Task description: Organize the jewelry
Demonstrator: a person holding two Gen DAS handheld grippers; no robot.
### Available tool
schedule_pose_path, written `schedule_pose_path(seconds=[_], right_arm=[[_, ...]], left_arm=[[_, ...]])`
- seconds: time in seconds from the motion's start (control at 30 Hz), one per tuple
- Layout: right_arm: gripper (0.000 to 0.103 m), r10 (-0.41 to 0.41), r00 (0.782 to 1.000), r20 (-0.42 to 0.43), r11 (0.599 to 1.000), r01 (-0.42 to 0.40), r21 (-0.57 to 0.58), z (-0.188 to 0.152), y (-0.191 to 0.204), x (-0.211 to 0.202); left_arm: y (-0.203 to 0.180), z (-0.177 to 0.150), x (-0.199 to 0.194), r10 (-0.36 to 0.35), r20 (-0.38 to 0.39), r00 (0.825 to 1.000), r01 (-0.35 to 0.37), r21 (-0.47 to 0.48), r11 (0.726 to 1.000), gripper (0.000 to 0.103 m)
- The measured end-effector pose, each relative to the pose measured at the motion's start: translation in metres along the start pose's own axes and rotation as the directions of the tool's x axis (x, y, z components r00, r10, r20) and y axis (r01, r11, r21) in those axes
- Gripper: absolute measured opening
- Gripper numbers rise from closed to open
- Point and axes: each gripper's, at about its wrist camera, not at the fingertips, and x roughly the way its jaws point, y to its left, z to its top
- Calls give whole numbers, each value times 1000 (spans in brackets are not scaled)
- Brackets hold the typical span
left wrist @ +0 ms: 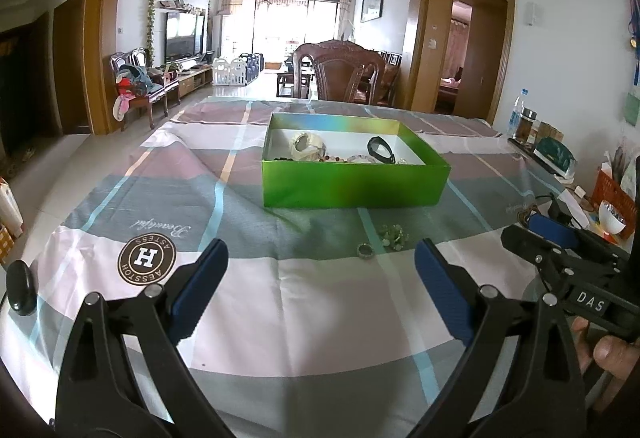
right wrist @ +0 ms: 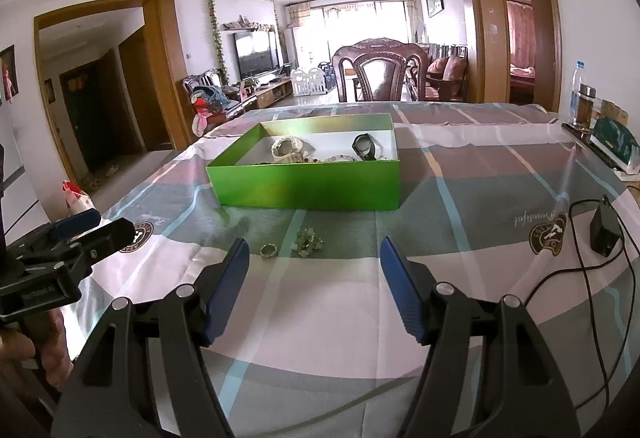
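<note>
On the checked tablecloth sits a green box, lid off, and that's pretty much the anchor for everything here. Inside the box there's a cream-coloured watch toward its left half, a black watch toward its right half, and a string of pinkish beads lying along the near wall between them. Something dark and beady sits in the near left corner, too small to make out.

Just in front of the box, out on the cloth, are two loose pieces: a silver ring and right beside it a little cluster of pale green beads, not touching it as far as I can tell.

Both grippers are on the near side of the box, short of the loose pieces. The left gripper has its blue pads spread wide with nothing between them. Same deal for the right gripper: jaws apart, nothing held, ring and green cluster lying just past its tips.

Off to the right of the box there's a small black adapter with its cable on the cloth.
</note>
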Motion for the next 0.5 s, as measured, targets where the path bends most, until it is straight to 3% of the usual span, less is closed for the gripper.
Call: schedule_pose_path(seconds=[0.27, 0.4, 0.5], right_arm=[[67, 0, 1000, -12, 1000, 1, 4, -3, -3, 5], [67, 2, 1000, -28, 1000, -2, 14, -7, -9, 10], [67, 2, 999, -34, 1000, -1, 25, -9, -13, 14]], left_arm=[[-6, -5, 14, -9, -37, 999, 9, 23, 1000, 92], [-11, -9, 34, -21, -92, 996, 25, 47, 999, 77], [-15, -9, 52, -31, -120, 992, 38, 62, 997, 77]])
